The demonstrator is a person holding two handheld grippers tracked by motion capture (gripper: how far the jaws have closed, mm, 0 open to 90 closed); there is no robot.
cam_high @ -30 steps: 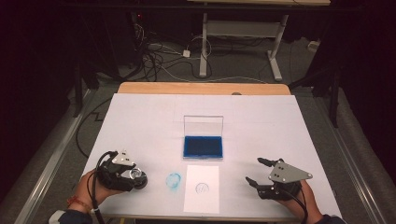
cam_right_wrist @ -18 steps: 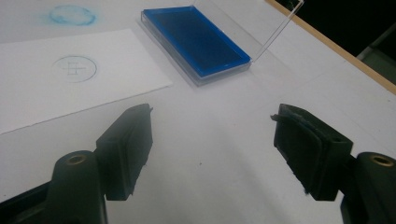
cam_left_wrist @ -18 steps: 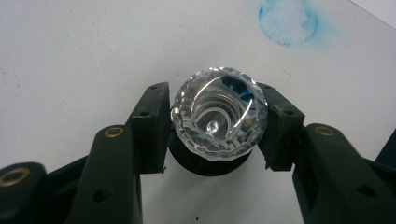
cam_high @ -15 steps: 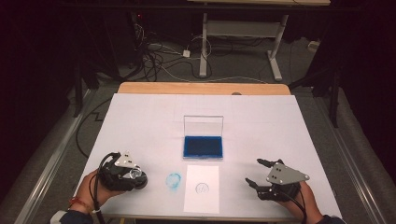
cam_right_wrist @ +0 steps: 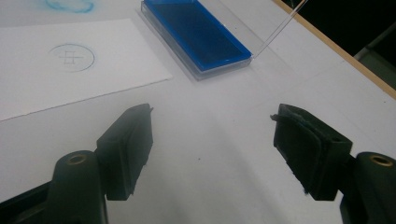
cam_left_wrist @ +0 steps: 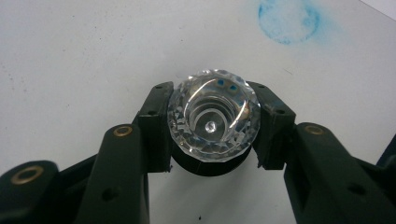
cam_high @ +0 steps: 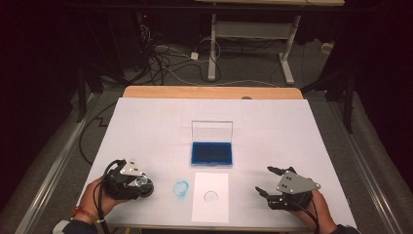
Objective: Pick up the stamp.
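Note:
A clear faceted stamp with a black base stands on the white table cover, and my left gripper is shut on it, one pad on each side. In the high view this gripper sits at the front left. A white sheet with a small round blue print lies at the front middle. Behind it is a blue ink pad in a clear case with its lid standing up. My right gripper rests at the front right, open, with bare table between its jaws.
A round blue ink smudge marks the table cover between the stamp and the sheet. The wooden table edge runs along the far side. Cables and desk legs lie on the floor beyond.
The left gripper's jaws have drawn in around the stamp. Neither hand has shifted, and the right gripper looks the same.

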